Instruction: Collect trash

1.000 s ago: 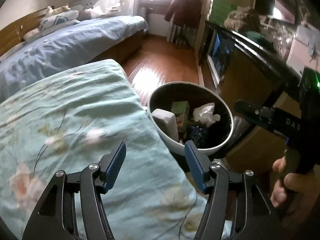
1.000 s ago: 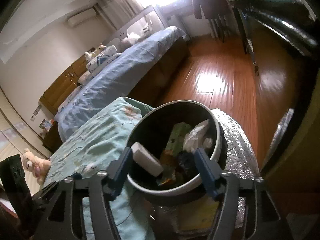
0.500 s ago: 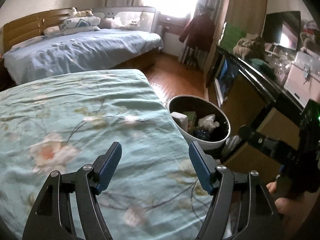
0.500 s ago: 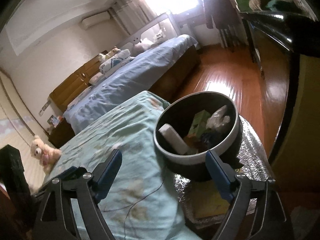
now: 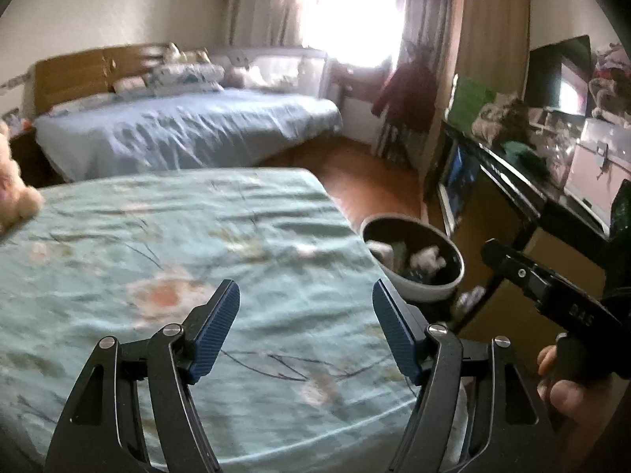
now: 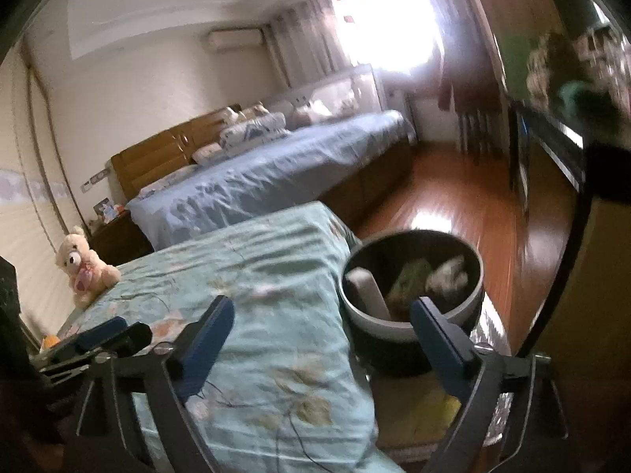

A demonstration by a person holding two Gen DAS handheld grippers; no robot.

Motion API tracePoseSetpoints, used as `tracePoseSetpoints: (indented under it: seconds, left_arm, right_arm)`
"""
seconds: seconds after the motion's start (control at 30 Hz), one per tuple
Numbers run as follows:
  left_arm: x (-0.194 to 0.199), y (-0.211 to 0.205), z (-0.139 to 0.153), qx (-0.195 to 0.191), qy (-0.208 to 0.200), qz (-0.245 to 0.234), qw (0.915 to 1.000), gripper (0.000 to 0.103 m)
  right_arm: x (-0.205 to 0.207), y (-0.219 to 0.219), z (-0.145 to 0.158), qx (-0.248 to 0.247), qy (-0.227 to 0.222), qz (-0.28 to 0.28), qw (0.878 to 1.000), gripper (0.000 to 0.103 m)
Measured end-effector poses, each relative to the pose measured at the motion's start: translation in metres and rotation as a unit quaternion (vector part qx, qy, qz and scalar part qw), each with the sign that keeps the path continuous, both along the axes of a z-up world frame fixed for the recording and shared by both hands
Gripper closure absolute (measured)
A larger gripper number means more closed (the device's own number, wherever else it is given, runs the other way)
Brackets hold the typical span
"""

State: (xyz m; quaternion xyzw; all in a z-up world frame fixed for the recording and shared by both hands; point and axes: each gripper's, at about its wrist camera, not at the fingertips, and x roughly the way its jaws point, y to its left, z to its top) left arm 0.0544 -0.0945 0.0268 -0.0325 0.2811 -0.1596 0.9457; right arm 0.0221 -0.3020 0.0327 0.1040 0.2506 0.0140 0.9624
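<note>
You are holding the left claw (image 5: pixel 305 329) and right claw (image 6: pixel 331 335) wide open and empty over the floral bed (image 5: pixel 157 236), the trash bin (image 6: pixel 412 276) at two o'clock already holding several pieces, no further trash showing.

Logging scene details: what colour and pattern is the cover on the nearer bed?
Pale teal with a faded floral print, the cover shows best in the left wrist view.

two beds: one with a floral teal cover (image 5: pixel 189 260), one with a blue cover (image 5: pixel 185 130). one trash bin (image 6: pixel 410 327) holding several pieces of trash, too blurred to count. one teddy bear (image 6: pixel 84 270). one television (image 5: pixel 560 75). two claws, left claw (image 5: pixel 305 325) and right claw (image 6: pixel 321 339).
</note>
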Motion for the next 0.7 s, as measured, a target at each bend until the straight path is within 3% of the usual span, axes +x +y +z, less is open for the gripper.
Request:
tracePoseSetpoints:
  seconds: [0.13, 0.2, 0.23, 0.33, 0.7]
  left_arm:
    - [-0.012, 0.016, 0.017, 0.005, -0.046, 0.033, 0.9984, 0.017]
    - [-0.017, 0.023, 0.021, 0.010, -0.068, 0.054, 0.9962, 0.002]
    - [-0.020, 0.026, 0.022, 0.012, -0.078, 0.066, 0.9947, 0.000]
    - [-0.022, 0.035, 0.020, 0.018, -0.094, 0.090, 0.9914, 0.000]
    - [-0.006, 0.043, 0.006, 0.062, -0.083, 0.134, 0.9856, 0.000]
  right_arm:
    - [-0.005, 0.016, 0.023, -0.038, -0.044, 0.006, 0.998, 0.000]
    - [-0.010, 0.023, 0.029, -0.051, -0.072, -0.001, 0.996, 0.000]
    - [-0.011, 0.025, 0.029, -0.056, -0.077, -0.002, 0.995, 0.000]
    - [-0.004, 0.033, 0.019, -0.065, -0.068, 0.003, 0.996, 0.000]
    - [0.016, 0.051, 0.000, -0.074, -0.039, 0.032, 0.996, 0.000]
